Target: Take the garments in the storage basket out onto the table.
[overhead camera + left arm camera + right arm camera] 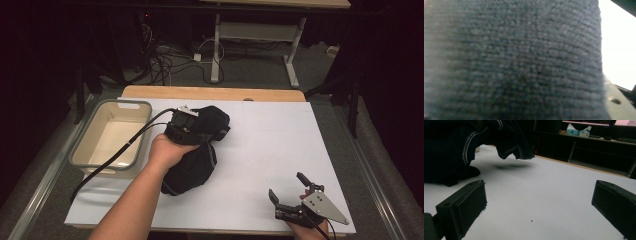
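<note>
We see the left gripper [186, 124] clamped on the dark garment [197, 162], forearm reaching forward; the right gripper [289, 190] rests low, jaws spread wide, empty.

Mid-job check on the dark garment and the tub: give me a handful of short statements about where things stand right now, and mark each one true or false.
1. The left gripper is at the dark garment. True.
2. The garment lies inside the tub. False: it is on the white table sheet, right of the tub.
3. The right gripper has its jaws apart with nothing between them. True.
4. The right gripper rests beside the tub. False: it is at the sheet's near right corner.
</note>
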`<state>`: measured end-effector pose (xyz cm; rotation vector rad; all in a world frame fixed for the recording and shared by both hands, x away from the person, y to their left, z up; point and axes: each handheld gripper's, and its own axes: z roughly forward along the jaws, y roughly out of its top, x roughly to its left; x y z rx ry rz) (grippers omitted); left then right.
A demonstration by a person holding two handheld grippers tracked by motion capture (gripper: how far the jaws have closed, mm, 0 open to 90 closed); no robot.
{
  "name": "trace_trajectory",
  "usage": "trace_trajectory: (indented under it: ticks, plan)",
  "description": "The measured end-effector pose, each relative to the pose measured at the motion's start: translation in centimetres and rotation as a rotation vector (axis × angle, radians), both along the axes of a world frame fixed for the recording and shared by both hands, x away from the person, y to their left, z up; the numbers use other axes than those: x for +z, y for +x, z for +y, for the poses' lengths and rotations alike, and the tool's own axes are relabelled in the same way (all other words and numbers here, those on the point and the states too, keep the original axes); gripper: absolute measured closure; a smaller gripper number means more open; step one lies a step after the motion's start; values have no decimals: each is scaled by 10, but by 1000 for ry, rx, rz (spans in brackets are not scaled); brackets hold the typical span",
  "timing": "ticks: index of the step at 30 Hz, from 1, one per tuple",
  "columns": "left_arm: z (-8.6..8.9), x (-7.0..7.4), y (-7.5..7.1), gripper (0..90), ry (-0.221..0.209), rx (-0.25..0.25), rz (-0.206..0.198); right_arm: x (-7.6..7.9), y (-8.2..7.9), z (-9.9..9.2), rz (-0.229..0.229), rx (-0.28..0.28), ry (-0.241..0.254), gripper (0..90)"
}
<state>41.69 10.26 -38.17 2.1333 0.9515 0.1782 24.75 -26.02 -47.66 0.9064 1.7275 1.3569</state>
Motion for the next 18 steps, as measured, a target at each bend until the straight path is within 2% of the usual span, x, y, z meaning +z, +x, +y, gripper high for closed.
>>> trace_trajectory:
  ticks: [3, 4, 6, 10, 13, 18]
  plan:
    - [-1, -8, -2, 519, -5, -4, -23, 0, 0, 0, 0, 1, -2, 2]
    - [-1, -14, -2, 512, -19, -4, -15, -1, 0, 0, 0, 2, -4, 2]
    - [-2, -18, -2, 509, -27, -5, -14, -1, 0, 0, 0, 3, -4, 1]
    - [-4, -32, -4, 504, -39, -2, -32, -1, 1, 1, 1, 3, -4, 2]
    - [-6, -41, -4, 490, -62, -6, -26, -1, 0, 1, 1, 3, -7, 2]
    - [-9, -49, -5, 473, -62, 3, -60, -2, 1, 2, -2, 6, -13, 2]
